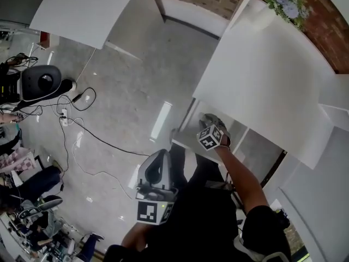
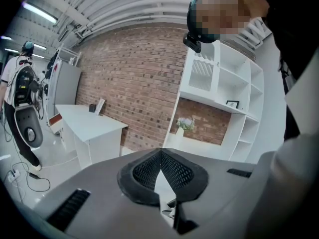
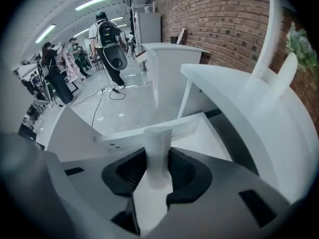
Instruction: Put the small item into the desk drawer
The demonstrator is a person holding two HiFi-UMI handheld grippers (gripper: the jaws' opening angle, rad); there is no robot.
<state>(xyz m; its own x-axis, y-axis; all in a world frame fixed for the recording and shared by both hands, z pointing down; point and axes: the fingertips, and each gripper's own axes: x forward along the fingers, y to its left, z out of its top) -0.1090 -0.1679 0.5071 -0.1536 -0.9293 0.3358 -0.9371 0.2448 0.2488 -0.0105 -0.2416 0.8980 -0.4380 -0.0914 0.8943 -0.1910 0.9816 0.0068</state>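
My right gripper (image 3: 158,154) is shut on a small white cylinder-shaped item (image 3: 158,141), which stands up between the dark pads. Just beyond it lies the open white desk drawer (image 3: 212,139), pulled out from under the white desk (image 3: 234,98). In the head view the right gripper (image 1: 210,129) is held at the drawer (image 1: 184,141) beside the desk (image 1: 262,75); the item is hidden there. My left gripper (image 1: 155,182) hangs lower, near the person's body and away from the desk. Its tips (image 2: 160,152) meet with nothing between them.
A vase of flowers (image 1: 286,4) stands at the desk's far end. A second white table (image 1: 87,10) is across the floor, with cables (image 1: 76,124) and a black-and-white machine (image 1: 41,81) to the left. People (image 3: 107,39) stand farther back. White shelves (image 2: 224,103) line the brick wall.
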